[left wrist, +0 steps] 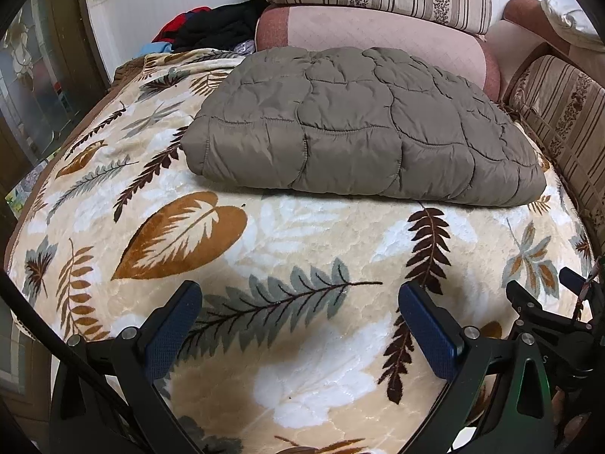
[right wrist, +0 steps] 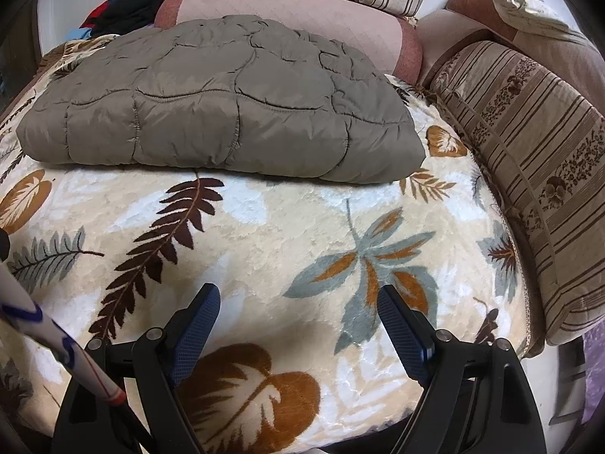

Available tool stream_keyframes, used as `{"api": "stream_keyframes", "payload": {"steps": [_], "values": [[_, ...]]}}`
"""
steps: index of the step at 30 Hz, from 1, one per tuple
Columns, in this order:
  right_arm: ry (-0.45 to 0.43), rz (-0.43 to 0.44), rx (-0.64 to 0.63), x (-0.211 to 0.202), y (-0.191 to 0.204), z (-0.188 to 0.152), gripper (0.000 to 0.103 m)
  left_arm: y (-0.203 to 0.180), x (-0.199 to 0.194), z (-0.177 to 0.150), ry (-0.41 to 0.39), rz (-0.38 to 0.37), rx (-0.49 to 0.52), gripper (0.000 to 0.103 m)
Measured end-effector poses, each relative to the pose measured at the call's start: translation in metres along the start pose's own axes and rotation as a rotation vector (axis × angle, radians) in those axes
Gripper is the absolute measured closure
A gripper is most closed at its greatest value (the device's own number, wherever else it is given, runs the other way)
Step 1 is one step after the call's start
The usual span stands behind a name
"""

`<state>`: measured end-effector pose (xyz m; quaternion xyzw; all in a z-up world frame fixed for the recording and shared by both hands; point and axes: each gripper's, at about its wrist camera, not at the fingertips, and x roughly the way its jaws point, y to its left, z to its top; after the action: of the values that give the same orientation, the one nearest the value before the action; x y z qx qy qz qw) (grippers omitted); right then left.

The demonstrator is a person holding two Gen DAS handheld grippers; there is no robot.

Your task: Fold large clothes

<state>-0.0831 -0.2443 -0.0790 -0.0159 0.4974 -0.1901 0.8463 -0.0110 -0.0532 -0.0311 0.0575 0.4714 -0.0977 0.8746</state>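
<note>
On leaf-print blanket (left wrist: 302,234): one folded taupe quilted jacket (left wrist: 359,128).
Left gripper (left wrist: 300,325), right gripper (right wrist: 298,325) both spread, empty; no legible writing.

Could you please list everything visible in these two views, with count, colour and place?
quilted jacket: one, grey-brown, folded, lying on the blanket's far half
leaf-print blanket: one, cream with brown, orange and grey leaves, covering the surface
striped cushions: two, beige and brown, one at the back, one along the right
pink bolster: one, pink, behind the jacket
clothes pile: one, black, red and blue, back left
left gripper: one, black with blue pads, open, empty
right gripper: one, same, open, empty
</note>
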Motion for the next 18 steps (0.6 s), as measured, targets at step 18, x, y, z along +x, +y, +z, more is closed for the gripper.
{"api": "stream_keyframes", "payload": {"steps": [18], "values": [[0.024,0.017,0.01,0.007,0.001,-0.0037,0.015,-0.0043,0.007,-0.0044,0.018,-0.001,0.018,0.0]]}}
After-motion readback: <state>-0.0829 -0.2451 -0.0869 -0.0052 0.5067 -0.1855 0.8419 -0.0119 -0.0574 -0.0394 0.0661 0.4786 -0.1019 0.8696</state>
